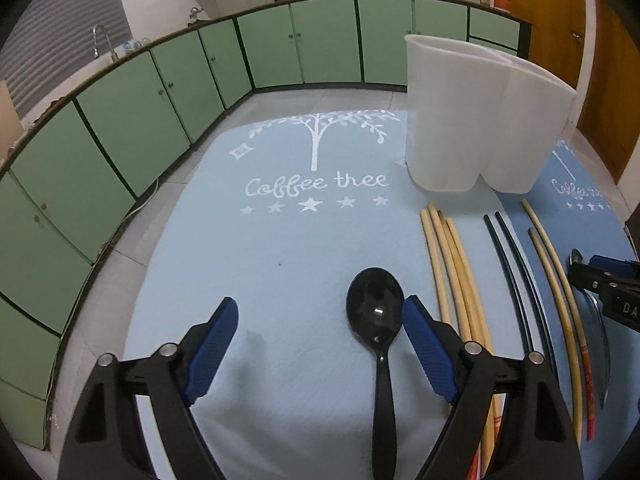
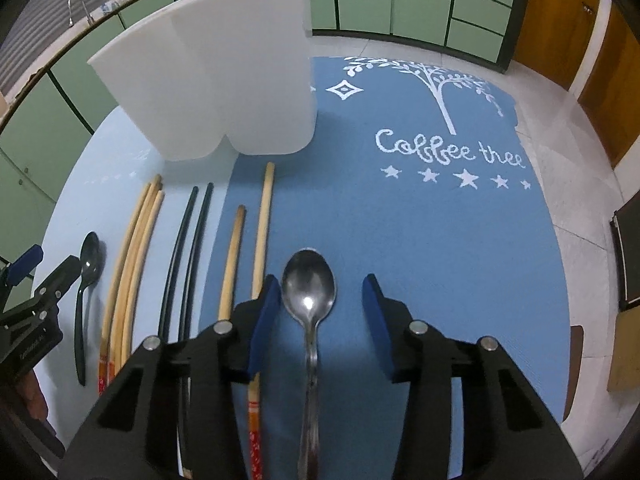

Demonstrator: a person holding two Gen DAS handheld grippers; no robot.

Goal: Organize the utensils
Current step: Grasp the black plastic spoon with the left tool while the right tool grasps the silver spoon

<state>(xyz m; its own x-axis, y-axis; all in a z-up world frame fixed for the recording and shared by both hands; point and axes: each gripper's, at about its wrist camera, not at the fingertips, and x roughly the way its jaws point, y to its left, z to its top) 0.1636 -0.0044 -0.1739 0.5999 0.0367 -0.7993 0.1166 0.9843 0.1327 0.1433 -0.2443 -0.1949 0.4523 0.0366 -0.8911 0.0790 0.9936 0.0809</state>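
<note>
A black plastic spoon lies on the light blue mat, its bowl between the fingers of my left gripper. That gripper is open, and its right pad stands close beside the bowl. A metal spoon lies on the darker blue mat between the fingers of my right gripper. This gripper is open too, with a clear gap on the right side. A white two-compartment holder stands upright at the far end of the mats.
Between the two spoons lie several wooden chopsticks, a black pair and two more wooden ones, all pointing toward the holder. Green cabinets line the room behind. A tiled floor surrounds the mats.
</note>
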